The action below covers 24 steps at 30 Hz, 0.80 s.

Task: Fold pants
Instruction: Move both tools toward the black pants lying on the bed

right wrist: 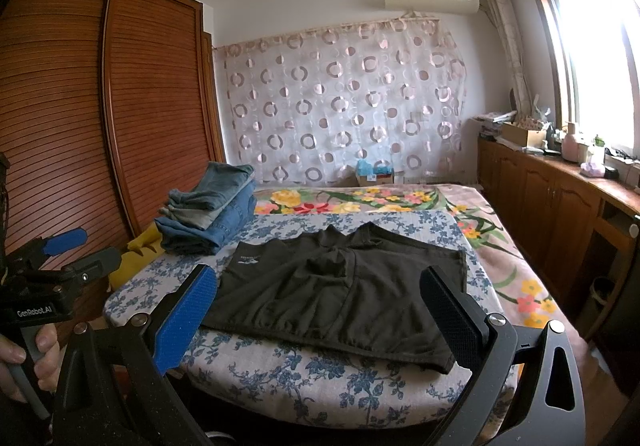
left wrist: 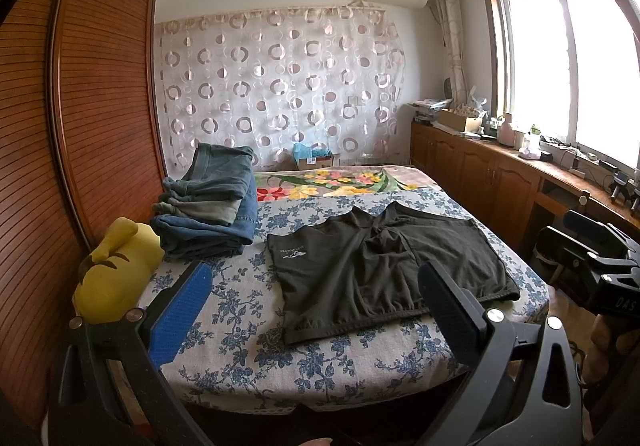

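Black shorts [left wrist: 384, 274] lie spread flat on bed [left wrist: 240, 350], unfolded; no fold started, whole job left. Shorts sit ahead of and between both pairs of fingers, no contact. Left gripper [left wrist: 316, 310] wide, empty. Right gripper [right wrist: 320, 310] wide, empty. Folded jeans stack [left wrist: 212, 213] beyond left fingers, apart from shorts.

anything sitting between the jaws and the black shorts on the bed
Nothing visible does. The black shorts lie flat on the floral sheet, directly ahead of the open left gripper and the open right gripper. The folded jeans stack and yellow plush toy sit off to the left.
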Each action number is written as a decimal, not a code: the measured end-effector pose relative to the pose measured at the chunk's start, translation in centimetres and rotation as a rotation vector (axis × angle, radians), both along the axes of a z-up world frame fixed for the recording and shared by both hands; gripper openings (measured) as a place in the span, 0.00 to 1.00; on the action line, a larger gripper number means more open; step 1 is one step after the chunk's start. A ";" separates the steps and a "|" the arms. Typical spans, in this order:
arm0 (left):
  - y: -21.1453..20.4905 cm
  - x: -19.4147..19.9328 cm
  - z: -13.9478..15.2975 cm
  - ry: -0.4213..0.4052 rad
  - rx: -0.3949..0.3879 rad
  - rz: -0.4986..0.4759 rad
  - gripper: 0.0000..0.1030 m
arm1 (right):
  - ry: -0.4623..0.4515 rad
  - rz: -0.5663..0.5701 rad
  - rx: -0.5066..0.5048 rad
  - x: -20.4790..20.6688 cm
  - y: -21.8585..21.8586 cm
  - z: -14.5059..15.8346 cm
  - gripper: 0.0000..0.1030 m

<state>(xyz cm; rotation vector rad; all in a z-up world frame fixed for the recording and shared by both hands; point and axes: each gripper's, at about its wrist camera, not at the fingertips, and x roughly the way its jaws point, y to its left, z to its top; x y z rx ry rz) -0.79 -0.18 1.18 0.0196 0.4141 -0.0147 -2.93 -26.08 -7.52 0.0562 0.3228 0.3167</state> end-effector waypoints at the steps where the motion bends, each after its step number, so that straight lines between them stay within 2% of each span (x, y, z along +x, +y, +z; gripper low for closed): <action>1: 0.0 0.0 0.0 -0.001 0.000 0.000 1.00 | 0.000 0.000 0.000 0.0 0.0 0.0 0.98; 13: 0.0 -0.1 0.0 -0.001 0.001 0.000 1.00 | -0.002 0.000 -0.001 -0.1 0.0 0.0 0.98; 15: -0.4 -0.2 0.9 0.000 0.001 -0.003 1.00 | -0.001 -0.001 -0.001 -0.1 0.0 0.0 0.98; 24: -0.6 0.0 1.7 0.013 -0.001 -0.004 1.00 | 0.001 -0.005 -0.001 -0.1 -0.1 0.0 0.98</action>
